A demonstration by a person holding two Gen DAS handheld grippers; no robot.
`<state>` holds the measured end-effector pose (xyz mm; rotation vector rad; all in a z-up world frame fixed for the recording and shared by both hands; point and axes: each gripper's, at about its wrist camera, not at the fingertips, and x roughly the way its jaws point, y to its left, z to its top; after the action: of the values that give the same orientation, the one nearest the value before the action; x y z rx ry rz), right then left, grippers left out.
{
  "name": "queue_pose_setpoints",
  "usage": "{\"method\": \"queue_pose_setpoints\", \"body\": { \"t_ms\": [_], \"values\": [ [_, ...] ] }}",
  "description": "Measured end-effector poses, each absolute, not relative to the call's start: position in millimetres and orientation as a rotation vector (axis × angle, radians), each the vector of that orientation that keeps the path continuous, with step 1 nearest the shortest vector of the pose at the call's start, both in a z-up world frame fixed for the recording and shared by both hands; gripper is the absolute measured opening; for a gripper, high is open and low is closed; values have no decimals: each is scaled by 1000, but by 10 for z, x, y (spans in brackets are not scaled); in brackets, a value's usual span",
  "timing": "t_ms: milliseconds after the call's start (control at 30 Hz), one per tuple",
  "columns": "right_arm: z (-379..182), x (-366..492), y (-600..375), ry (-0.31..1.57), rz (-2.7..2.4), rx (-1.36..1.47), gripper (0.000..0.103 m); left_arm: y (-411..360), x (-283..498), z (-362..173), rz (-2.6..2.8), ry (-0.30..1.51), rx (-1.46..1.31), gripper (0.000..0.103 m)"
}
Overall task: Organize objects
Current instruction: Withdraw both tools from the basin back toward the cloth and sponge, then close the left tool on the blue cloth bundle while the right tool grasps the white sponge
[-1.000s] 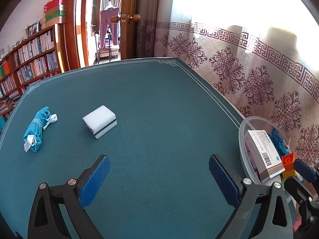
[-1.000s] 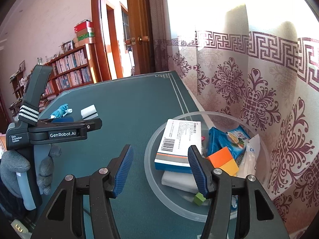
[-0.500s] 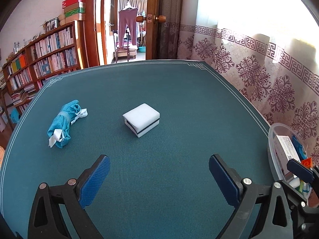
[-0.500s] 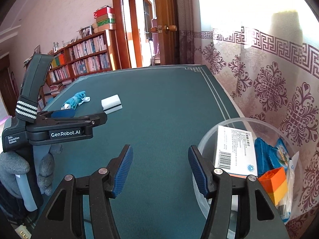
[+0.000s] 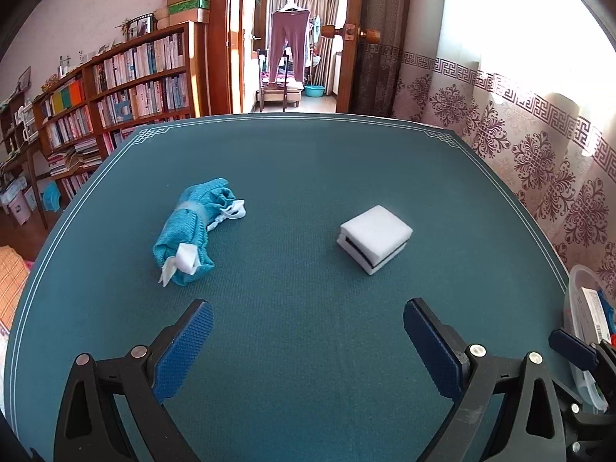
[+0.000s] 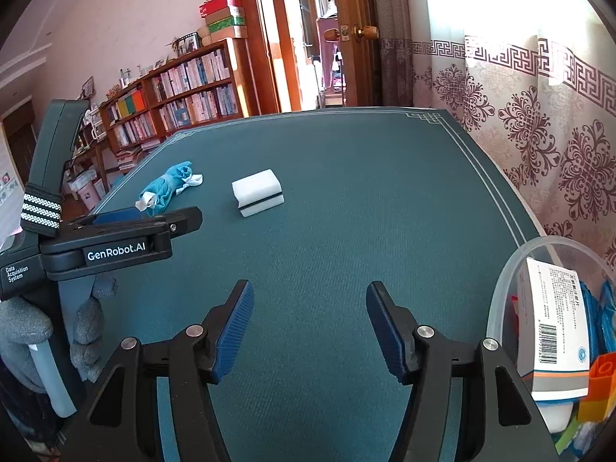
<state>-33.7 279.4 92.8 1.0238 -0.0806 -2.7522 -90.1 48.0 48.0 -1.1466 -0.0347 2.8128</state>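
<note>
On the teal table lie a rolled blue cloth [image 5: 188, 235] [image 6: 165, 188] with white tags and a white sponge block [image 5: 375, 236] [image 6: 257, 192] with a dark stripe. My left gripper [image 5: 308, 337] is open and empty, hovering short of both, between them. My right gripper [image 6: 310, 319] has its jaws opening with nothing between them; it hangs over bare table, left of the clear bowl [image 6: 500, 288] [image 5: 573, 281]. That bowl holds a white medicine box [image 6: 554, 319], an orange block [image 6: 602, 375] and blue packets. A gloved hand [image 6: 27, 331] holds the left gripper, seen from the side in the right wrist view.
The table's right edge [image 6: 496, 177] runs along a patterned curtain [image 5: 539, 154]. A bookshelf [image 5: 115, 88] stands beyond the left edge and an open doorway [image 5: 292, 50] lies past the far edge.
Both grippers swung left, away from the bowl, which slid to the right edge of each view. The cloth and sponge now sit ahead of the left gripper. The right jaws widened slightly.
</note>
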Motion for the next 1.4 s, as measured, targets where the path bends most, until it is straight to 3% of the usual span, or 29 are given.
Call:
{"method": "queue_pose_setpoints", "body": {
  "t_ms": [300, 833, 1033, 1300, 1400],
  "values": [
    [804, -443, 2732, -97, -2723, 1070, 63, -2, -1097, 485, 2922, -101, -1165, 101],
    [781, -593, 2637, -87, -2709, 1088, 63, -242, -1656, 364, 2944, -52, -1224, 99],
    [765, -685, 2549, -69, -2702, 1099, 63, -226, -1761, 249, 2904, -42, -1263, 83],
    [739, -896, 2371, -56, -2695, 1103, 63, -321, -1804, 174, 2843, -126, -1290, 42],
    [731, -1024, 2310, -65, -2689, 1109, 63, -359, -1772, 193, 2836, -155, -1272, 40]
  ]
}}
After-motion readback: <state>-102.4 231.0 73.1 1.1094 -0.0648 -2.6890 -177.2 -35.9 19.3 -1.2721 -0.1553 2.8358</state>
